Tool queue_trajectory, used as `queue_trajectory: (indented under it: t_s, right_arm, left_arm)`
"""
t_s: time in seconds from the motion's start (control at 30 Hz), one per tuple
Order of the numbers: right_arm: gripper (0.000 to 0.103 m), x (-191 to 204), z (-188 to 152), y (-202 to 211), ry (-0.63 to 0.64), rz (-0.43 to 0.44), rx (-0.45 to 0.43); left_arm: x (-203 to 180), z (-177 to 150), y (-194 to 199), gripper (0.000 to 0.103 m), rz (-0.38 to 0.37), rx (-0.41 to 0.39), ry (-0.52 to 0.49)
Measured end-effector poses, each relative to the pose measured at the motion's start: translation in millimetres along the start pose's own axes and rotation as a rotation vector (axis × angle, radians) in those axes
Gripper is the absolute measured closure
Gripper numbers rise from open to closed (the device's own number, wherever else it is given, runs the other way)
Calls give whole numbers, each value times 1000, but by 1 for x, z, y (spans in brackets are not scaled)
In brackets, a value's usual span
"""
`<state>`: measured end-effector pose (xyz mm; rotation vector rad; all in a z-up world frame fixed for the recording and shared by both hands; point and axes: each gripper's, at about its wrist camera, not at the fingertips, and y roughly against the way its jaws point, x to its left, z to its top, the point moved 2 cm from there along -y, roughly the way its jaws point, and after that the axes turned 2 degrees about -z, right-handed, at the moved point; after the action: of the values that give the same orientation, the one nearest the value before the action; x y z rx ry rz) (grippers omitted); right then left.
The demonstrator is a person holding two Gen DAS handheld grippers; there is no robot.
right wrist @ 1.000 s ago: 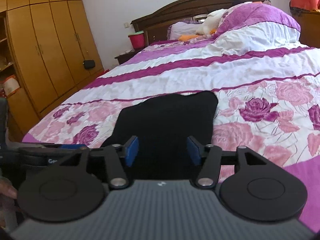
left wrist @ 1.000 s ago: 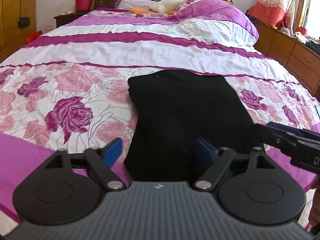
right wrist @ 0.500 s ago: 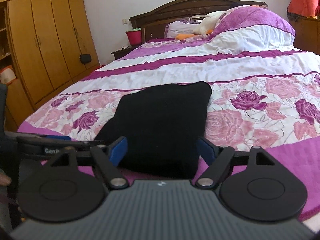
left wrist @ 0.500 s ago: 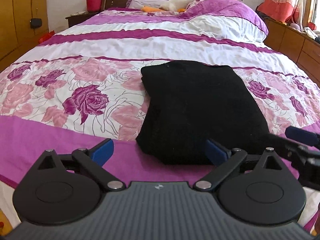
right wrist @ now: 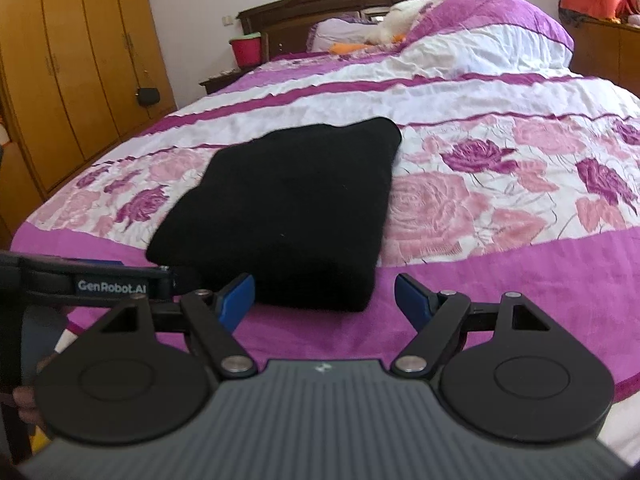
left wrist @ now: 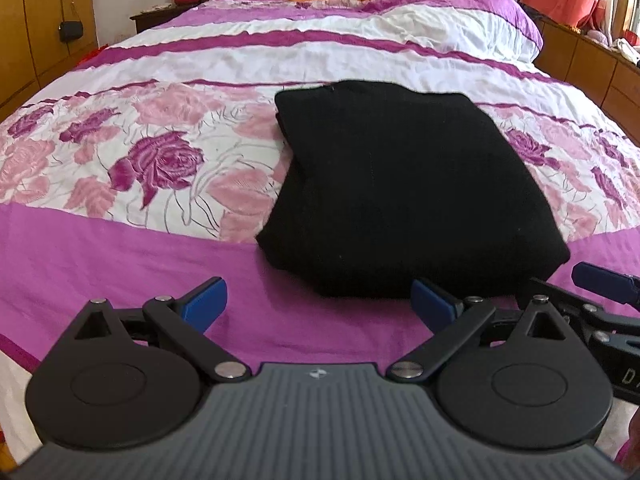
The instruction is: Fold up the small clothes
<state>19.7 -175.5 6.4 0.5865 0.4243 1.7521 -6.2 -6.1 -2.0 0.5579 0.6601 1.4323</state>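
Folded black garment (left wrist: 404, 192) lay flat on the bed (left wrist: 120, 248), its near edge on the plain purple band of the cover. Left gripper (left wrist: 320, 302) hovered just short of that near edge, jaws spread wide, nothing between them. Right gripper (right wrist: 324, 294) sat off the garment's near right corner; its jaws had just been opening, released, holding nothing

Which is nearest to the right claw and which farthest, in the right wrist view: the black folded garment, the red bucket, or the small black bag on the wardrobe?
From the right claw:
1. Black folded garment, just ahead on the bedspread.
2. Small black bag, left, hanging on the wardrobe.
3. Red bucket, beside the headboard.
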Motion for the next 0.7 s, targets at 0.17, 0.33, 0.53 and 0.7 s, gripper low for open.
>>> queue_trajectory:
  t_s: [0.17, 0.33, 0.53, 0.7]
  right_arm:
    - [24, -3, -2, -9, -21, -13, 26]
    - [24, -3, -3, -11, -35, -4, 33]
    - [24, -1, -2, -10, -31, 2, 30]
    - [24, -2, -1, -10, -33, 1, 27]
  left_arm:
    - [0, -3, -10, 3, 0, 16, 0]
    - [0, -4, -14, 3, 3, 24, 0]
    - [0, -4, -14, 3, 6, 21, 0]
    - [-1, -4, -12, 3, 6, 18, -3]
